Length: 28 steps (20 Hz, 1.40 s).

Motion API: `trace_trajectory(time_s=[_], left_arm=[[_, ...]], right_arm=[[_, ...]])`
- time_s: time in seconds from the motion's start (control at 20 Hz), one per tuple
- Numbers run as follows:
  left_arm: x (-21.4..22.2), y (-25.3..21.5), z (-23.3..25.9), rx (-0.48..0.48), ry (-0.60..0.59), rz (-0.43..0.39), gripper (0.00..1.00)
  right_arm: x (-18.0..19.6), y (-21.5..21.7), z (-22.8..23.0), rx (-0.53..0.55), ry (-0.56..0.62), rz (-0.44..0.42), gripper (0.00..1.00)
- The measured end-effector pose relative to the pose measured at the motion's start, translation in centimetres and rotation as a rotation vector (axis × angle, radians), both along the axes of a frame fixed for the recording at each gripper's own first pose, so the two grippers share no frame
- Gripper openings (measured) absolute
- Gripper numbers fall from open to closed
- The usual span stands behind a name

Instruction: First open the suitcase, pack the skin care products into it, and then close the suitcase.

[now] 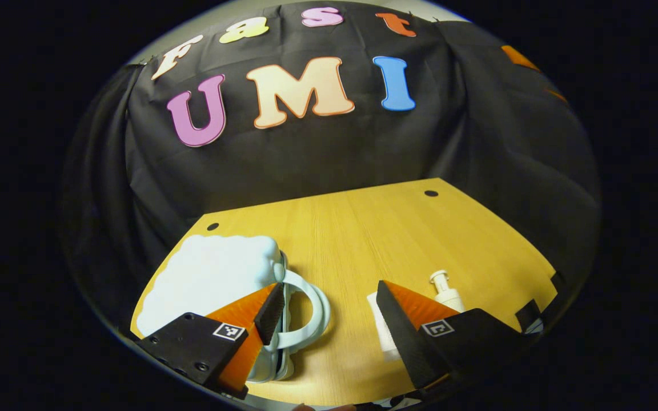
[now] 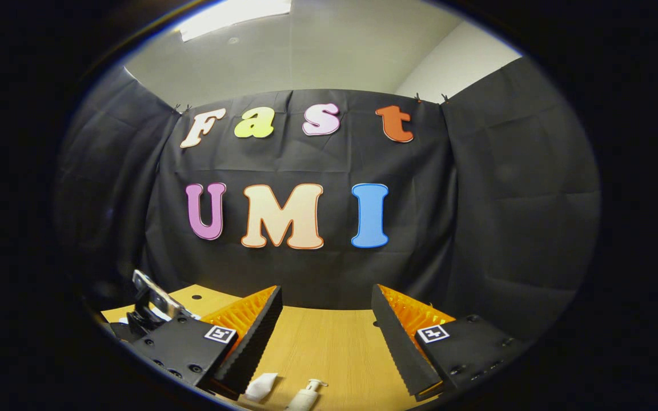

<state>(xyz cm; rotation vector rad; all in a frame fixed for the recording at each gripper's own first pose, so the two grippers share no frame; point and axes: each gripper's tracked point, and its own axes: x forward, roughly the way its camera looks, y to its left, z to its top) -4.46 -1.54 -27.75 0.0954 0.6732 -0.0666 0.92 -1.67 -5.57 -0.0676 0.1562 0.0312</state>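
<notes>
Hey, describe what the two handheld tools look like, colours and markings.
Both match: the left tool and right tool each have two wedge-shaped fingers, orange ribbed plastic faced with black toothed pads, mounted on black blocks with screws. Each block carries a small square black-and-white marker tag. No cables or sleeves are visible.

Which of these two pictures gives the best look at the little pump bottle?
The right gripper view: the pump bottle lies unobstructed at the bottom edge, partly cropped. In the left gripper view one finger of the left tool covers its lower part; its pump top shows.
</notes>
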Motion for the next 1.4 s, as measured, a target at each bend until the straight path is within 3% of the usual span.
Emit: trace_trajectory(time_s=[0.4,0.6,0.95,1.05,1.1,1.2,1.3,1.4], left_arm=[[0.1,0.9,-8.6,-0.011,0.248,0.028,0.94],[0.5,0.3,-9.9,0.002,0.299,0.004,0.86],[0.9,0.6,-11.1,0.036,0.38,0.032,0.74],[1.2,1.7,-11.2,0.09,0.387,0.054,0.61],[1.4,1.7,-11.4,0.077,0.397,0.058,0.34],[1.4,1.4,-10.7,0.045,0.393,0.05,0.25],[2.1,1.2,-9.9,0.023,0.37,0.037,0.1],[1.9,1.2,-9.8,0.016,0.386,0.037,0.08]], right_arm=[[-0.9,-0.6,-1.0,-0.069,0.035,-0.01,0.99],[-1.0,-0.5,-1.6,-0.089,0.051,-0.008,1.0],[-0.8,-0.2,-1.9,-0.091,0.052,-0.002,1.0],[-0.7,-0.3,-2.1,-0.088,0.055,-0.003,1.0],[-0.6,-0.4,-2.1,-0.084,0.054,-0.005,0.99],[-0.5,-0.6,-2.2,-0.081,0.052,-0.006,0.99],[-0.2,-0.8,-2.3,-0.073,0.052,-0.008,1.0],[-0.1,-0.7,-2.1,-0.068,0.048,-0.004,1.0]])
